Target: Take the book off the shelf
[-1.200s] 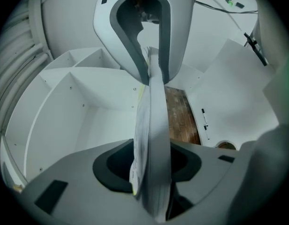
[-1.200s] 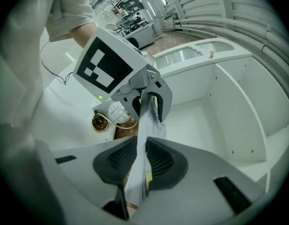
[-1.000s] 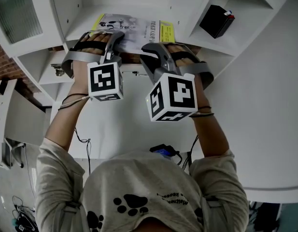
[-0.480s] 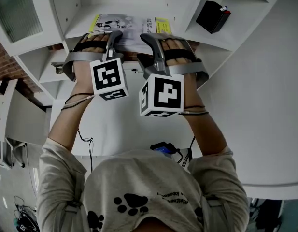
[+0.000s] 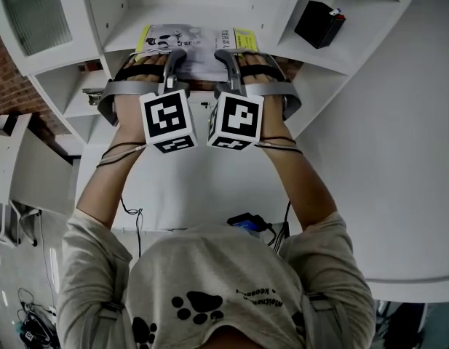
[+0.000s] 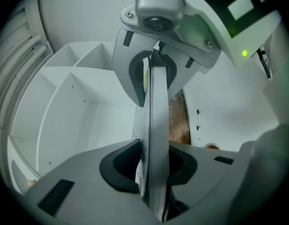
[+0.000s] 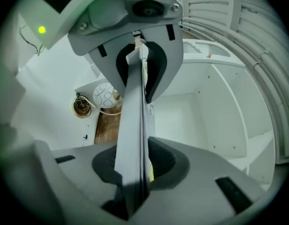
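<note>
At the left, the left gripper [image 5: 175,55] points into the middle compartment of the white shelf unit [image 5: 115,27]. Its jaws are partly closed and clamp the near edge of the book [image 5: 199,41]; the left gripper view shows them pressing on both faces of the thin book. We locate the book lying flat on the board of that middle compartment, cover up, with a yellow strip at each end and its near edge at the front of the board. Just beside the left gripper, the right gripper [image 5: 224,55] takes the same near edge. Its jaws have just been closing, and the book sits between them with both jaws against it. Further right, a black box [image 5: 319,22] sits in the neighbouring compartment, well apart from the book.
</note>
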{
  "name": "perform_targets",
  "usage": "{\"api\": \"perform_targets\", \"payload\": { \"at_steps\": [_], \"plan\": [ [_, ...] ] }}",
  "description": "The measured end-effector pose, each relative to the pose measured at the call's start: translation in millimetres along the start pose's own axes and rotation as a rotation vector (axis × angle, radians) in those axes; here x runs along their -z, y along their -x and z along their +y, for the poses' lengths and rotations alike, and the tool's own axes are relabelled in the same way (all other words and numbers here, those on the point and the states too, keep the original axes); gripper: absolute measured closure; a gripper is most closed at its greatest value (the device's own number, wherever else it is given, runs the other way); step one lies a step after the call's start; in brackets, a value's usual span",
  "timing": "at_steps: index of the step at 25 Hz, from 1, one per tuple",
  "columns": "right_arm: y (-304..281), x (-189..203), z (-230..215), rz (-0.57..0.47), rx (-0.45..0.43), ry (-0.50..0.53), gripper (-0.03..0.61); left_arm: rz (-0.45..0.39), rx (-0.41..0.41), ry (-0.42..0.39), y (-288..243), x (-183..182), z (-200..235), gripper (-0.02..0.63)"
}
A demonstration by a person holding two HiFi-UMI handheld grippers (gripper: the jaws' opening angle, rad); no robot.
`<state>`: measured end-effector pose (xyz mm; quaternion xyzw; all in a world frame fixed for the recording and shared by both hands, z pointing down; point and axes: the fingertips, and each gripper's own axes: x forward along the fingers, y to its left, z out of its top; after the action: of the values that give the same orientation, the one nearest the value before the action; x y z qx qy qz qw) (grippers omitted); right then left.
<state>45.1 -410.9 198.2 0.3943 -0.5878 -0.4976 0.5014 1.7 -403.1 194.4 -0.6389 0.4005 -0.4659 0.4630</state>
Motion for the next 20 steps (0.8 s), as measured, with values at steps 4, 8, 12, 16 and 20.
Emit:
{"api": "perform_targets", "payload": {
  "at_steps": [4, 8, 12, 16, 20],
  "plan": [
    [11.0, -3.6, -0.4, -0.035, 0.03, -0.001, 0.493, 0.012, -0.02, -0.003, 10.6, -3.8, 0.4, 0.523],
    [24.0, -2.7, 1.5, -0.048, 0.055, 0.009, 0.497, 0.025, -0.034, -0.01, 22.6, -9.2, -3.6, 0.526],
    [40.6, -3.9, 3.5, -0.068, 0.064, 0.003, 0.497, 0.031, -0.047, -0.015, 38.0, -16.4, -6.8, 0.529],
    [60.3, -6.3, 4.0, -0.083, 0.086, 0.011, 0.499, 0.036, -0.07, -0.017, 55.6, -23.0, -11.3, 0.532],
    [73.3, -8.2, 17.7, -0.087, 0.036, 0.006, 0.497, 0.024, -0.023, 0.004, 67.5, -25.8, -25.7, 0.534]
  ]
}}
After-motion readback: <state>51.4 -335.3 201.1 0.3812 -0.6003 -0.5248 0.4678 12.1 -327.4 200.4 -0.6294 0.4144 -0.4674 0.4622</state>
